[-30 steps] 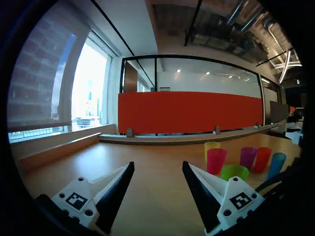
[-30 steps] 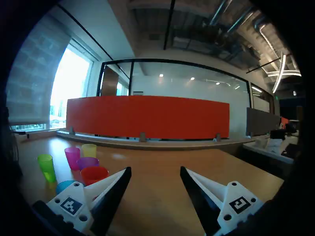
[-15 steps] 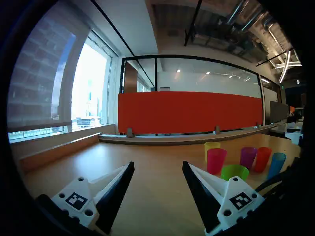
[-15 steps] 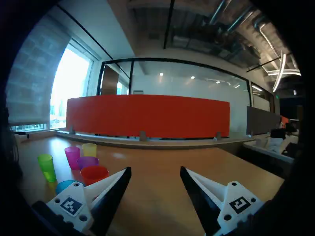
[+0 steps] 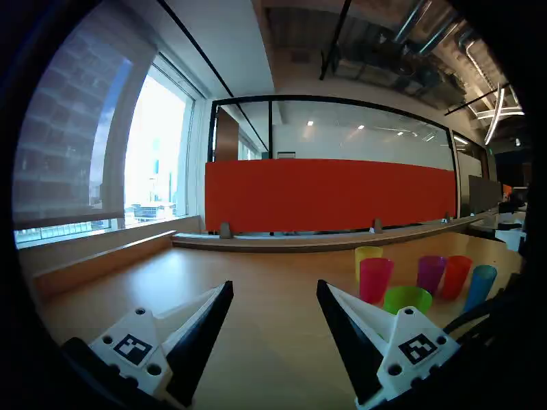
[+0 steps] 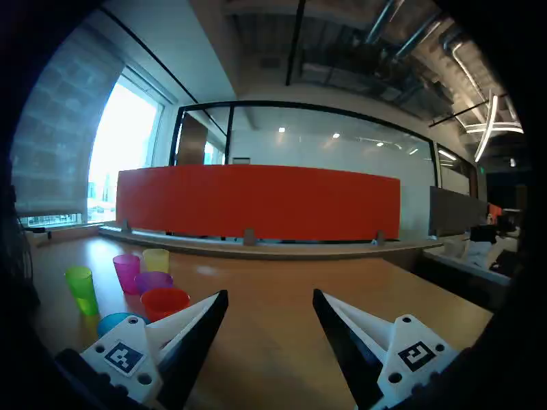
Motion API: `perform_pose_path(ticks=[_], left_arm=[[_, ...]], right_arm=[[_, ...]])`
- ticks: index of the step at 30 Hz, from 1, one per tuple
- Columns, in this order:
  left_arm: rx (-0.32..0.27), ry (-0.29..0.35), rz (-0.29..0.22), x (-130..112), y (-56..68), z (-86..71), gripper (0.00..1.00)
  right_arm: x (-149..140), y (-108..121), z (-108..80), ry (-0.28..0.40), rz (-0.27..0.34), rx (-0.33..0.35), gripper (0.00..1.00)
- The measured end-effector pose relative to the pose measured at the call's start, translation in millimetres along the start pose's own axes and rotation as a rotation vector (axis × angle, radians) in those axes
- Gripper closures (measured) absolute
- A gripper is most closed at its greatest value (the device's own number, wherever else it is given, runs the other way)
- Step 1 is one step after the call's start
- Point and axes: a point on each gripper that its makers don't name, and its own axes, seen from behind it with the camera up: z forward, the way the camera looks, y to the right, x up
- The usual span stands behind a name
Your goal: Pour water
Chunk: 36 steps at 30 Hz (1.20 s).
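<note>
Several coloured plastic cups stand on a wooden table (image 5: pixel 273 273). In the left gripper view they are at the right: a yellow cup (image 5: pixel 367 255), a pink cup (image 5: pixel 375 279), a low green cup (image 5: pixel 407 299), a purple cup (image 5: pixel 431 273), an orange cup (image 5: pixel 455 276) and a blue cup (image 5: pixel 481 286). My left gripper (image 5: pixel 273 301) is open above bare table, left of the cups. In the right gripper view the cups sit at the left: green (image 6: pixel 81 290), pink (image 6: pixel 126 272), yellow (image 6: pixel 156 260), purple (image 6: pixel 152 282), orange (image 6: pixel 164 303), blue (image 6: pixel 116 322). My right gripper (image 6: pixel 270 307) is open, holding nothing.
An orange partition (image 5: pixel 328 195) runs along the table's far edge, with a glass wall behind it. A bright window (image 5: pixel 154 164) and a low sill (image 5: pixel 102 256) border the left side. Another desk with items (image 6: pixel 478 260) stands at the far right.
</note>
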Motion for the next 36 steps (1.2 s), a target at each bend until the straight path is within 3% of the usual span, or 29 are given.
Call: perform_pose_path(ticks=[36], left_arm=[[0.000,0.000,0.000,0,-0.4,0.0,0.10]], right_arm=[[1,9,-3.2,0.011,0.045,-0.007,0.04]])
